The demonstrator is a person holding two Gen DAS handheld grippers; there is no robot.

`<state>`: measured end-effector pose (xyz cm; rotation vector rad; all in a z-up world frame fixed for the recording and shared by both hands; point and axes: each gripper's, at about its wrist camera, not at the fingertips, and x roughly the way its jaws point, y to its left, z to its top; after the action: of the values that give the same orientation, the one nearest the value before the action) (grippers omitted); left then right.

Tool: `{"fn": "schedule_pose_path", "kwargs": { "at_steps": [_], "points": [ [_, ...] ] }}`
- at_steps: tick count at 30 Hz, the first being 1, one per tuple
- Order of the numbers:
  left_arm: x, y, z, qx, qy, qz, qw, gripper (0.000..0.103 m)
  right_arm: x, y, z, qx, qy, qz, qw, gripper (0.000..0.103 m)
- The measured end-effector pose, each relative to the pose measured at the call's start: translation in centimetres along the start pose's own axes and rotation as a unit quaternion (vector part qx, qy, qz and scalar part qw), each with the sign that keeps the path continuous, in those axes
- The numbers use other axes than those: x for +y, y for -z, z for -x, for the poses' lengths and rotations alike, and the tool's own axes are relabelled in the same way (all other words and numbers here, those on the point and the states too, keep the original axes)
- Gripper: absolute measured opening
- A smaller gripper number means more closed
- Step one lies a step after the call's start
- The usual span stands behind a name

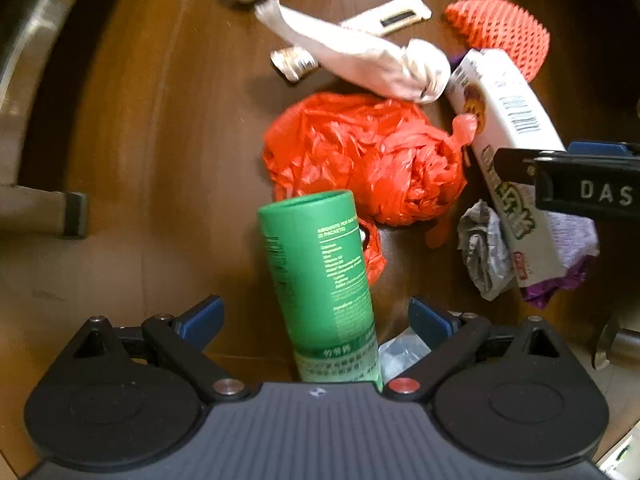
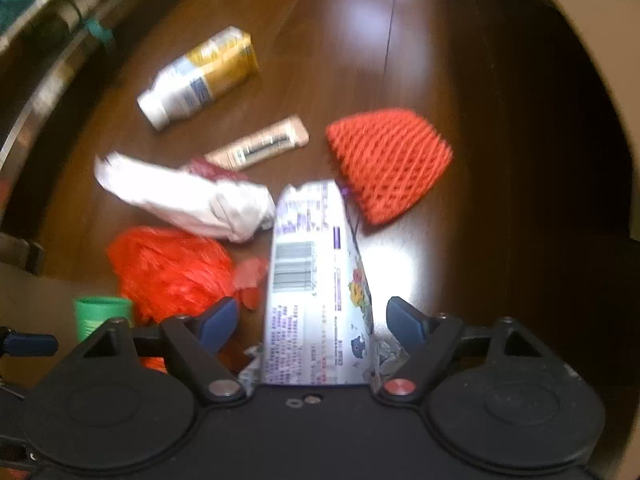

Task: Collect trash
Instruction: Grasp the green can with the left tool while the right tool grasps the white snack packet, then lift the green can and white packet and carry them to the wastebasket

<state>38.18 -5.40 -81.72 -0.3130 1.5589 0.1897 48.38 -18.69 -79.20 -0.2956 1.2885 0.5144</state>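
Between the spread, non-touching blue pads of the left tool [image 1: 316, 316] stands a green tube [image 1: 316, 276], its base cut off by the tool body. The right tool [image 2: 310, 320] is likewise open around a white carton [image 2: 312, 280], which hides crumpled grey foil [image 1: 484, 250]. Beyond both, on the dark glossy wooden floor [image 2: 420, 80], lie a red plastic bag [image 1: 360, 156], a twisted white wrapper [image 1: 360, 56], an orange foam net [image 2: 388, 168] and, farthest, a blurred bottle [image 2: 200, 76]. A metal rail [image 1: 24, 52] curves at left.
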Motion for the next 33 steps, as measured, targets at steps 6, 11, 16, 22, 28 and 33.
{"fn": "schedule_pose_path", "kwargs": {
  "at_steps": [6, 11, 16, 22, 28, 33],
  "points": [
    [0.1, -0.2, -2.0, 0.002, -0.003, 0.003, 1.0000, 0.093, 0.5, 0.3, -2.0, 0.010, 0.019, 0.018, 1.000, 0.062],
    [0.2, -0.1, -1.8, 0.023, 0.001, 0.003, 0.9997, 0.051, 0.7, 0.6, -2.0, 0.014, 0.029, 0.020, 0.999, 0.044],
    [0.5, -0.3, -0.1, 0.025, 0.009, 0.003, 0.9996, 0.051, 0.8, 0.5, -0.8, 0.013, 0.042, 0.017, 0.999, 0.042],
    [0.7, -0.6, 4.5, 0.022, 0.012, 0.002, 0.9997, 0.051, 0.8, 0.2, 4.2, 0.006, 0.034, 0.003, 0.999, 0.042],
    [0.5, -0.5, 12.6, 0.026, 0.018, 0.021, 0.9993, 0.051, 0.8, -0.8, 12.6, -0.010, 0.020, -0.021, 1.000, 0.042],
    [0.7, -0.3, 20.9, 0.013, 0.025, 0.020, 0.9994, 0.051, 1.5, -2.3, 20.9, -0.023, 0.013, -0.032, 0.999, 0.042]
  ]
}}
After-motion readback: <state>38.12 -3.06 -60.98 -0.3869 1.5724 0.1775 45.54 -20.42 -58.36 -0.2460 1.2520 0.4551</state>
